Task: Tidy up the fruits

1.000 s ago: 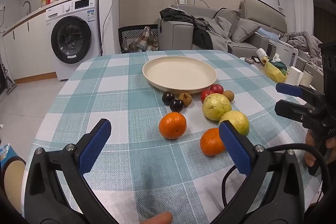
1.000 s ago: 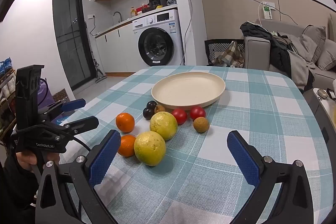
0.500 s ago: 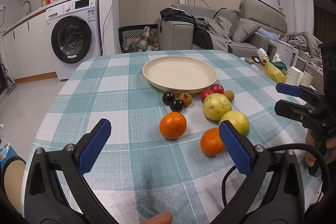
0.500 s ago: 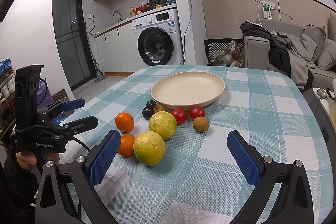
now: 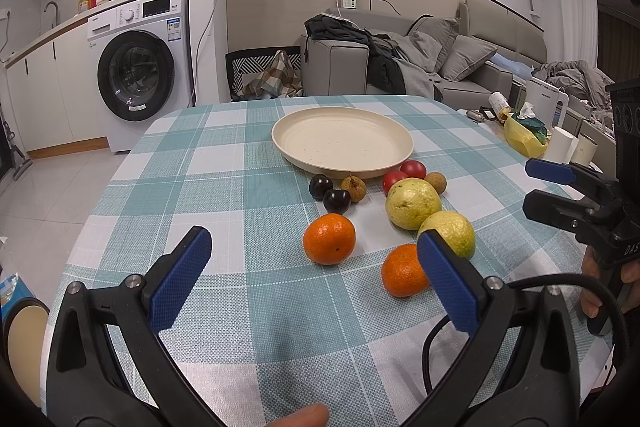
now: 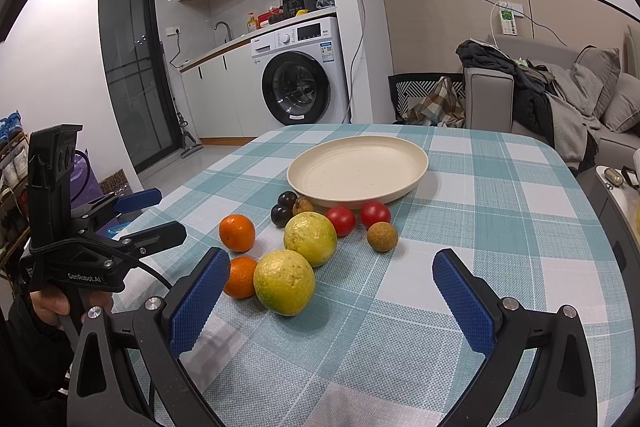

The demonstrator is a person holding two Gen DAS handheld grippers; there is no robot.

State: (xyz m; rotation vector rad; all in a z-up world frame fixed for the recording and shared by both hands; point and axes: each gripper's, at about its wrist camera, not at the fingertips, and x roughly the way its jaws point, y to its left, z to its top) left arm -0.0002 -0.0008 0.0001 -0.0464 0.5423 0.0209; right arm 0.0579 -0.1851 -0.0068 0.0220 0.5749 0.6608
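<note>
Hovering | both tongs agape, empty | oranges [image 5: 329, 238] ahead of left gripper [image 5: 316, 279] | risk: nudged fruit rolls off plate [image 5: 342, 139]

Both wrist views face the plate [image 5: 342, 141] from opposite near corners.

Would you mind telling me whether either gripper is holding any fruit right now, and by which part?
Nothing is held. The left gripper and right gripper are both open above the tablecloth, and all the fruit, such as the nearest orange, lies on the table.
</note>
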